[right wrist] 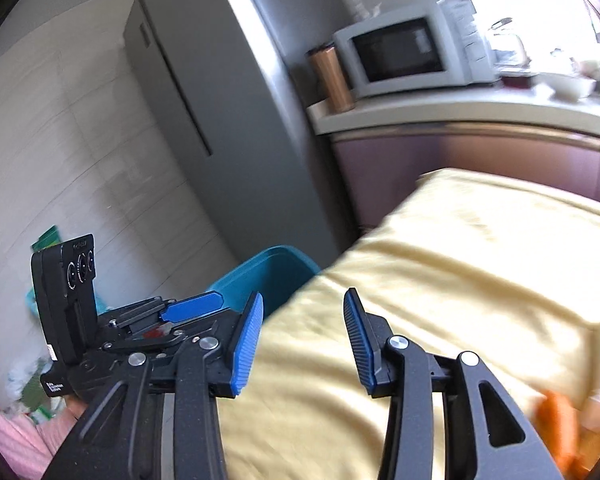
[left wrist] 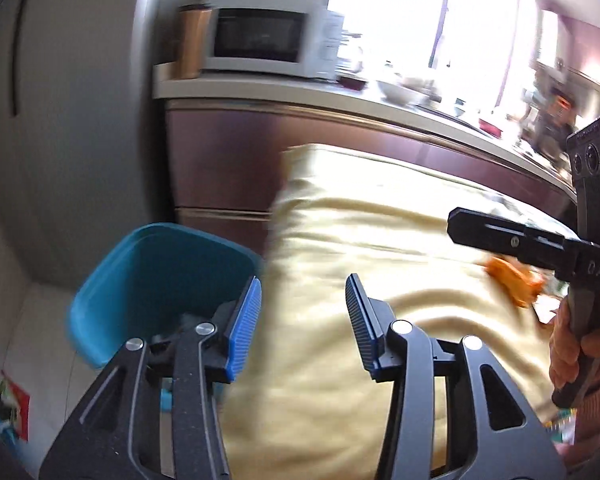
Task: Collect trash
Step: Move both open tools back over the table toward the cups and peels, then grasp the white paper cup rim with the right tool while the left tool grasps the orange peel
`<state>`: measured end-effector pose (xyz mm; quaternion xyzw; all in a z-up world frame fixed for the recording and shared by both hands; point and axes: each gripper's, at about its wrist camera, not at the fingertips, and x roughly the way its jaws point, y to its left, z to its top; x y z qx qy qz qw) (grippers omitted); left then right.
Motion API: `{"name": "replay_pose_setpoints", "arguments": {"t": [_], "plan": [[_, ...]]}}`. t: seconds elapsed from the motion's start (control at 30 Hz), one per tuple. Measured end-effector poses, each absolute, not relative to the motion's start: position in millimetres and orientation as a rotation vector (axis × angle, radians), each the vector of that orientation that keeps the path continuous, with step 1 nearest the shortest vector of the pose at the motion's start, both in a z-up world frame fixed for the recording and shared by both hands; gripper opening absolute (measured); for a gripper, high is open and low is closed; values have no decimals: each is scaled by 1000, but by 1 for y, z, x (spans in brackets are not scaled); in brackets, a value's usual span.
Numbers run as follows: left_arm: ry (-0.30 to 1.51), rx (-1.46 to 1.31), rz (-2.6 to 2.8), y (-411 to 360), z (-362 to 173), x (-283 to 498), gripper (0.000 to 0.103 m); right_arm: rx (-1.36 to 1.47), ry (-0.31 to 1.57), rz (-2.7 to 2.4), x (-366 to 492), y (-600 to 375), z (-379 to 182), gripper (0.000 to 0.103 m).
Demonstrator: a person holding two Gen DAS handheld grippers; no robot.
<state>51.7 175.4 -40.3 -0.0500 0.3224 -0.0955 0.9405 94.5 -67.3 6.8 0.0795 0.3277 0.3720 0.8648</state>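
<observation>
My left gripper [left wrist: 302,320] is open, with nothing between its blue pads [left wrist: 244,328]. It hangs over the corner where a teal bin [left wrist: 160,276] meets a table under a yellow cloth [left wrist: 360,232]. An orange wrapper [left wrist: 512,280] lies on the cloth to the right. My right gripper [right wrist: 304,336] is open too and holds nothing; it is above the cloth's near edge [right wrist: 440,280]. The teal bin [right wrist: 268,276] stands just beyond its left pad. An orange piece [right wrist: 560,420] shows blurred at the lower right. What lies in the bin is too blurred to tell.
A grey fridge [right wrist: 204,92] stands behind the bin. A counter [left wrist: 284,88] carries a microwave [left wrist: 268,36], a copper canister [left wrist: 192,40] and dishes. Coloured scraps lie on the floor [left wrist: 4,404] [right wrist: 46,238]. A hand [left wrist: 572,352] holds the right gripper.
</observation>
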Motion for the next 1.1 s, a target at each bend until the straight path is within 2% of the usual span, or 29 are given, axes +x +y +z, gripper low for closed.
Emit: {"name": "replay_pose_setpoints", "arguments": {"t": [0.67,1.1], "plan": [[698,90,-563,-14,-40,71,45,249,518,168,43,-305,25,40],[774,159,-652,-72,-61,69,47,311,616,85,73,-364,-8,39]]}}
